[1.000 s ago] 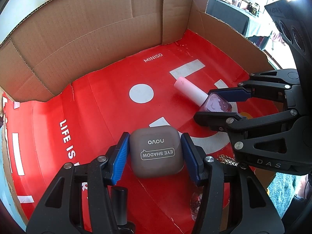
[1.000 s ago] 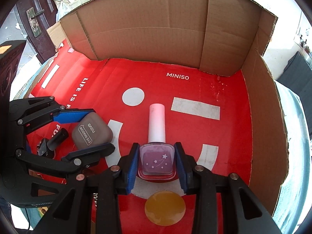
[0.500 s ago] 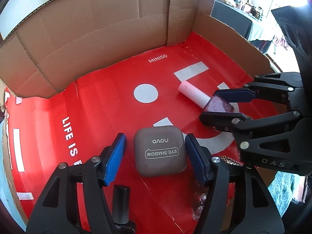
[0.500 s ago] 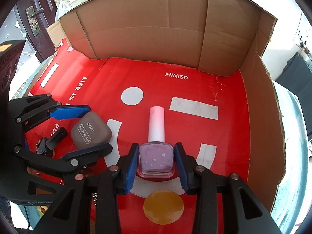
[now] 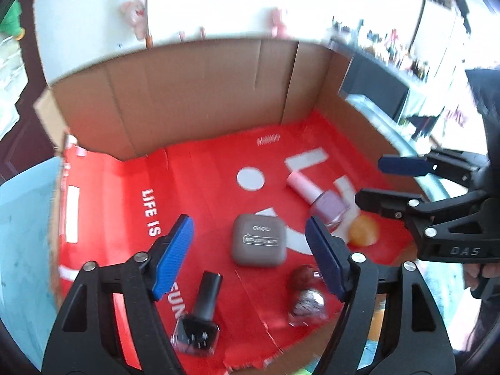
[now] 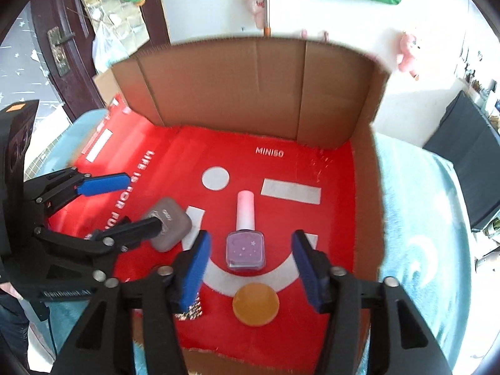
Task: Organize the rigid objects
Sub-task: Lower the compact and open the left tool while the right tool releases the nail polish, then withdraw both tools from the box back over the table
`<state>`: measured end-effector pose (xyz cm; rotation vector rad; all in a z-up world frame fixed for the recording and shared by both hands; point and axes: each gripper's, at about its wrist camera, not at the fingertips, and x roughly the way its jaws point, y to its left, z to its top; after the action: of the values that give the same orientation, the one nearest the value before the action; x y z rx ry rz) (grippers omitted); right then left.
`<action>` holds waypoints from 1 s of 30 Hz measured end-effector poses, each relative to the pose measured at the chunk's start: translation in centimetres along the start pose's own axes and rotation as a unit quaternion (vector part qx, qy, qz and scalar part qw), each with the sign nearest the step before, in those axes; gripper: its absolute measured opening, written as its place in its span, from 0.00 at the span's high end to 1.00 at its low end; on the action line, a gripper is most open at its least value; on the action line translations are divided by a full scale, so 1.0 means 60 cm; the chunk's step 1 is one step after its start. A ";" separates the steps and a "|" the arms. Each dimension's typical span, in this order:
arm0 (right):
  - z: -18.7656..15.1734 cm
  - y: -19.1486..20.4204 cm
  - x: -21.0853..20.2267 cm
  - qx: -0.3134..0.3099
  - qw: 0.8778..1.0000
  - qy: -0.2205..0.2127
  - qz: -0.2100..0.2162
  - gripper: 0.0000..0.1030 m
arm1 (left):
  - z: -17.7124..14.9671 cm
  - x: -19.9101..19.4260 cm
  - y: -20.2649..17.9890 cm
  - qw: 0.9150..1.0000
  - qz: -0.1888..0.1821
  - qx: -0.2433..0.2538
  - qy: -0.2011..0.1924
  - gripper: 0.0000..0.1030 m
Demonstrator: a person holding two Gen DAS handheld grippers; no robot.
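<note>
Left hand-held gripper [image 5: 250, 250] jaws wide apart, holding nothing; grey eye shadow case [image 5: 258, 240] lies flat on the red box floor [image 5: 203, 187] between and beyond the tips. Right hand-held gripper [image 6: 250, 265] also spread, empty; purple nail polish bottle [image 6: 246, 243] lies between its tips, pink cap pointing at the back wall. Black polish bottle [image 5: 200, 312] near the front edge, orange disc [image 6: 255, 304] just below the purple bottle.
</note>
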<state>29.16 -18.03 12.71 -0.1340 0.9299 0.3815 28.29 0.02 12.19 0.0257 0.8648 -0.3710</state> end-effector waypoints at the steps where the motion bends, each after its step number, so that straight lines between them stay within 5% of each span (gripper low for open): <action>1: -0.002 0.002 -0.017 -0.002 1.000 -0.008 -0.003 0.40 | 0.000 -0.017 -0.004 1.000 -0.001 -0.004 -0.012 0.24; 8: -0.027 0.026 -0.121 -0.012 0.997 -0.072 -0.005 0.25 | -0.034 -0.137 -0.032 0.995 0.006 -0.013 -0.098 0.12; 17: -0.108 0.071 -0.254 -0.022 0.986 -0.167 0.003 0.00 | -0.112 -0.240 -0.065 0.981 0.058 -0.022 -0.182 0.10; 30: -0.277 0.103 -0.283 0.000 0.971 -0.235 -0.039 0.00 | -0.251 -0.259 -0.112 0.971 0.087 -0.029 -0.219 0.09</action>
<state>5.16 -21.33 16.74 -0.0739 0.4546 0.3216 5.82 1.10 14.82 -0.0334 0.4307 -0.1755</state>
